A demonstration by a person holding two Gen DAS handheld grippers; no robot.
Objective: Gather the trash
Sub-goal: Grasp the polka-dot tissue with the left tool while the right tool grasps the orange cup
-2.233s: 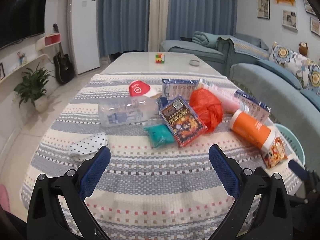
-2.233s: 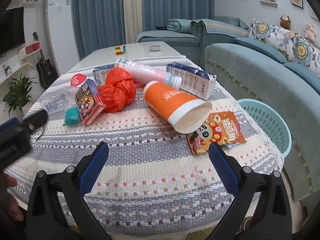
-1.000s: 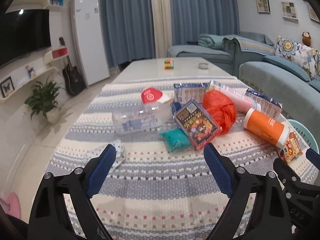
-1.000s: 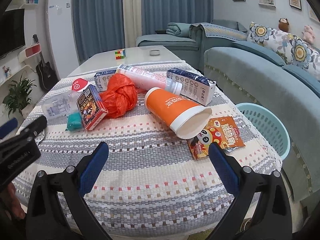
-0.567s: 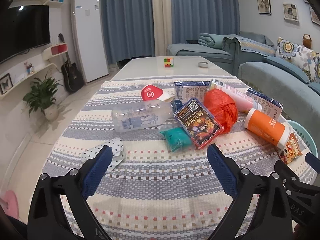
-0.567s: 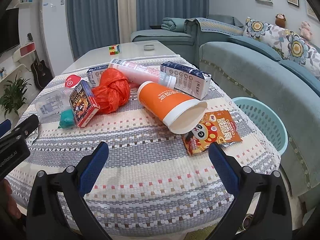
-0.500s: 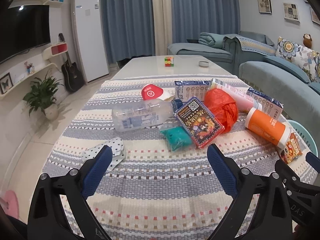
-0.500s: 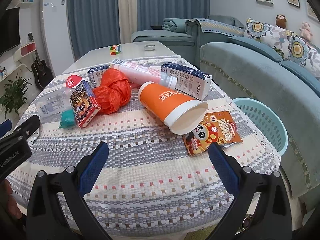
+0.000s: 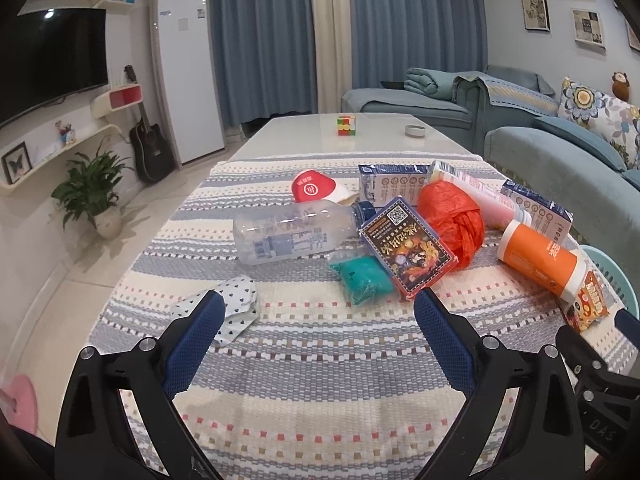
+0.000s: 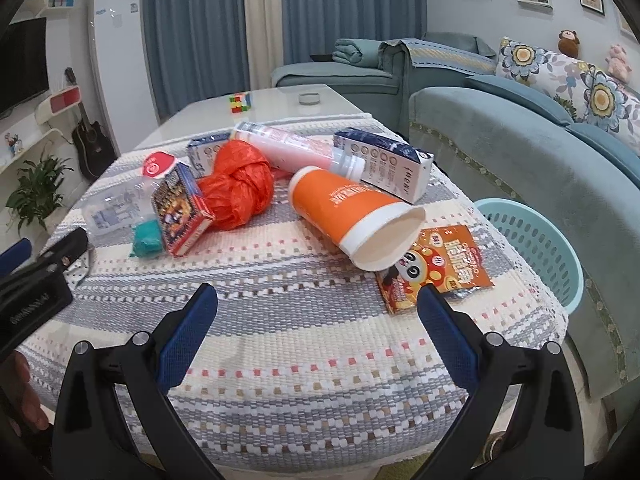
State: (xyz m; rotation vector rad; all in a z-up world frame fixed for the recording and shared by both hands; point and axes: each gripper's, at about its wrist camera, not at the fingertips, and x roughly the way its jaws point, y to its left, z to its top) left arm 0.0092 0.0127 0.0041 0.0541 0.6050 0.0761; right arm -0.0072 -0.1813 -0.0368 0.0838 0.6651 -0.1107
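On the striped woven tablecloth [image 9: 320, 380], trash lies in a heap at 12 o'clock from both tongs. Left gripper [image 9: 316, 312] has just been widening its jaws, nothing between them; right gripper [image 10: 316, 304] gapes too, empty. 1 clear plastic bottle [image 9: 292, 232] lies at 11 o'clock of the teal crumpled wad [image 9: 362, 280]. At 3 o'clock of the orange paper cup [image 10: 352, 208] stands the pale blue plastic basket [image 10: 532, 240], beside the table.

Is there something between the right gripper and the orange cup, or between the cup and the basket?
Nothing visible blocks the right gripper from the orange cup; only bare cloth lies between. Toward the basket, a flat snack packet lies under the cup's mouth.
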